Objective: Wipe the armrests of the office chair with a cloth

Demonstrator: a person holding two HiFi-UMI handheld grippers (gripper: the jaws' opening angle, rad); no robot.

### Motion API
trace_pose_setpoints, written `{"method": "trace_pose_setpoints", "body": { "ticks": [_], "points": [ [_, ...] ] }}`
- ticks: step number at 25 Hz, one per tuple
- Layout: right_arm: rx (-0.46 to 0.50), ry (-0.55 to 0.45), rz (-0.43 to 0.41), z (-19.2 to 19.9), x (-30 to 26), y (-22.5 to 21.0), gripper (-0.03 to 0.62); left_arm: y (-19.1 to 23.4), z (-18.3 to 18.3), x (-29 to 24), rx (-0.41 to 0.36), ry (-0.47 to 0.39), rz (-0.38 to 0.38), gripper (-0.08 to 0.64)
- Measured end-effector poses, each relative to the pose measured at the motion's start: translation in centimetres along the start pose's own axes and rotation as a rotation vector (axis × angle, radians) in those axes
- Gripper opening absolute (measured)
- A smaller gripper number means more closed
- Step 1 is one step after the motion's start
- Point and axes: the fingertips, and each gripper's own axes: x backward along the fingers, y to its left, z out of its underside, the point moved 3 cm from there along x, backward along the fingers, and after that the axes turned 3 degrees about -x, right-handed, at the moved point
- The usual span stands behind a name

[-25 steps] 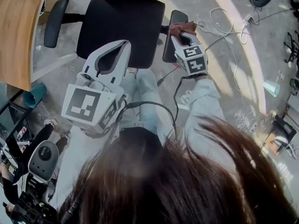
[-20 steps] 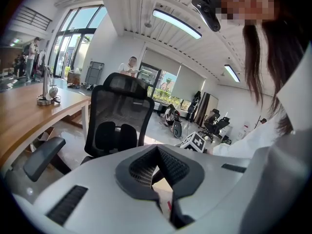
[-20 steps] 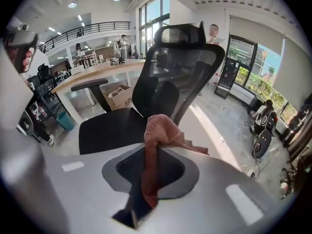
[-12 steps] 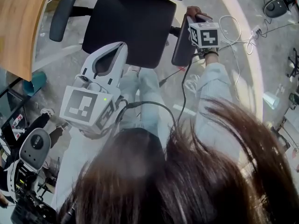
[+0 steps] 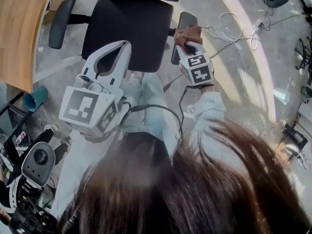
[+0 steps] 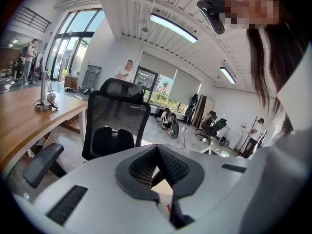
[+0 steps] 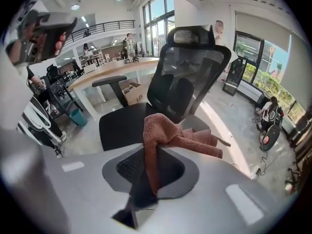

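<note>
Since half a second ago, your right gripper (image 5: 189, 45) has drawn back from the far end of the right armrest (image 5: 185, 18) toward its middle, at 1 o'clock. Nearer you, at 9 o'clock, the left gripper (image 5: 117, 52) hangs idle, jaws together on nothing. The right jaws clamp the brown cloth (image 5: 187, 33), which lies on the pad. Step: right armrest, mid-stroke. Next, likely: push forward again with pressure, then cross to the left armrest (image 5: 59, 16) at 11 o'clock.

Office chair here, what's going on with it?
A person stands over the office chair with two handheld grippers. The right gripper is shut on a brown cloth resting on the armrest at the person's right. The left gripper, shut and empty, hangs by the seat, clear of the other armrest.
</note>
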Motion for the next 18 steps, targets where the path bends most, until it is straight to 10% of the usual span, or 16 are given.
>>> {"method": "trace_pose_setpoints", "body": {
  "ticks": [18],
  "points": [
    [-0.081, 0.016, -0.096, 5.4, 3.4, 8.0, 0.057, -2.1, -0.2, 0.3, -0.036, -0.011, 0.08, 0.003]
  ]
}}
